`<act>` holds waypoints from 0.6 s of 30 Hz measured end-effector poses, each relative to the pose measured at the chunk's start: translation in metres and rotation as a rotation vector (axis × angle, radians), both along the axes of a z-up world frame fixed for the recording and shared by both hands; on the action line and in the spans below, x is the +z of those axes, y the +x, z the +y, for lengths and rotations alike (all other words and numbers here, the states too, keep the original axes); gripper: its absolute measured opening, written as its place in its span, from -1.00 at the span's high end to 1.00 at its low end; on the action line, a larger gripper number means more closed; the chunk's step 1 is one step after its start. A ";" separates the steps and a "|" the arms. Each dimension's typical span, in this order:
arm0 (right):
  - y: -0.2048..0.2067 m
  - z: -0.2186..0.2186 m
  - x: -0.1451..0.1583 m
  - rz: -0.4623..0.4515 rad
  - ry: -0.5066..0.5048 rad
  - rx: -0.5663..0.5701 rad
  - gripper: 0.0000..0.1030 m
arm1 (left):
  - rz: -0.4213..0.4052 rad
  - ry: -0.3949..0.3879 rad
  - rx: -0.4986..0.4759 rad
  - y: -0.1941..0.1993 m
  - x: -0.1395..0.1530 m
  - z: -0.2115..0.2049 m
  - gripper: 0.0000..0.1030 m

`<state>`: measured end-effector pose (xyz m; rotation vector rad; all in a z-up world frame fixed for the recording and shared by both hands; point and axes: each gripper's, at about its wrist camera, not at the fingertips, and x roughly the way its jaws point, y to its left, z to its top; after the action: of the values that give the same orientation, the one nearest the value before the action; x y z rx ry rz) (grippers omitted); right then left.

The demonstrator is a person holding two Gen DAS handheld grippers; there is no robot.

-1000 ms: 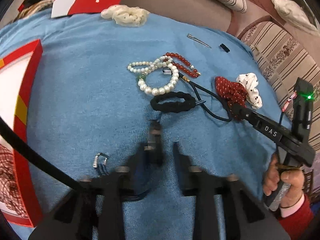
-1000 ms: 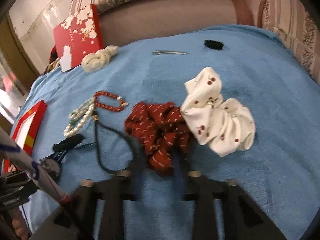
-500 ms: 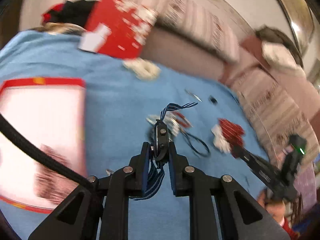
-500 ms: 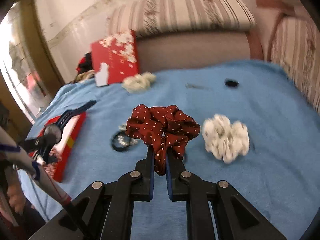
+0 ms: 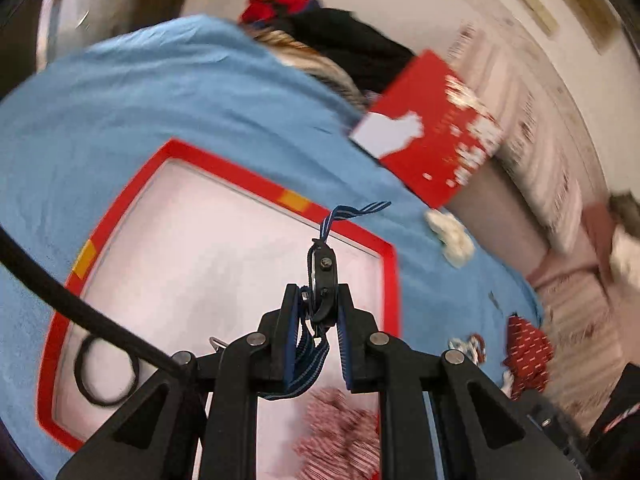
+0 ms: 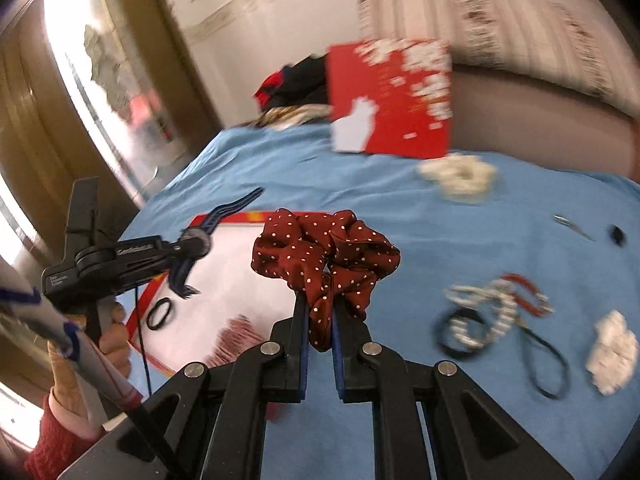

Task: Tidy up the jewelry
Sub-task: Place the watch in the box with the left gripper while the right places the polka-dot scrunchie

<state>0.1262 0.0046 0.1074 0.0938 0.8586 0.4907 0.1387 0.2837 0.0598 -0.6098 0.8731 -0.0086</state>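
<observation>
A blue cloth [image 6: 320, 168] covers the whole surface, and a red lid [image 6: 390, 100] with white blossoms leans upright at its far edge against striped cushions. Nearer lies the open box [image 5: 390, 280], red-rimmed with a white floor; inside it rest a black hair tie [image 5: 106, 372] and a red-and-white striped scrunchie [image 5: 340, 436]. The left gripper [image 5: 318, 300] hangs over the box with its jaws closed down on a watch [image 5: 322, 276], the dark case edge-on between the pads and its blue striped strap trailing above and below. The right gripper [image 6: 320, 320] is held above the cloth just beside the box, its jaws pinched tight on a dark red polka-dot scrunchie [image 6: 324, 256] that bunches above the fingertips. Out on the cloth to the right lie a pearl bracelet [image 6: 484, 312] tangled with red beads [image 6: 528, 292], a black cord [image 6: 548, 360], a white scrunchie [image 6: 612, 352], a cream scrunchie [image 6: 460, 174], a hairpin [image 6: 572, 227] and a small black clip [image 6: 618, 235].
</observation>
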 end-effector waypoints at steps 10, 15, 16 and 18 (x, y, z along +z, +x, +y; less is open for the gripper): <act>0.065 0.113 -0.053 0.089 -0.133 0.083 0.79 | 0.090 -0.041 0.124 0.018 -0.042 0.058 0.68; 0.082 0.139 -0.075 0.116 -0.185 0.088 0.79 | 0.111 -0.109 0.175 0.020 -0.053 0.074 0.68; 0.084 0.142 -0.078 0.117 -0.198 0.088 0.79 | 0.108 -0.113 0.179 0.019 -0.053 0.075 0.68; 0.087 0.148 -0.083 0.114 -0.225 0.085 0.78 | 0.104 -0.108 0.184 0.019 -0.052 0.074 0.68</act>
<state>0.2132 0.1525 0.0248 -0.1223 1.0270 0.4684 0.1578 0.3582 0.0080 -0.7955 0.9187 0.1447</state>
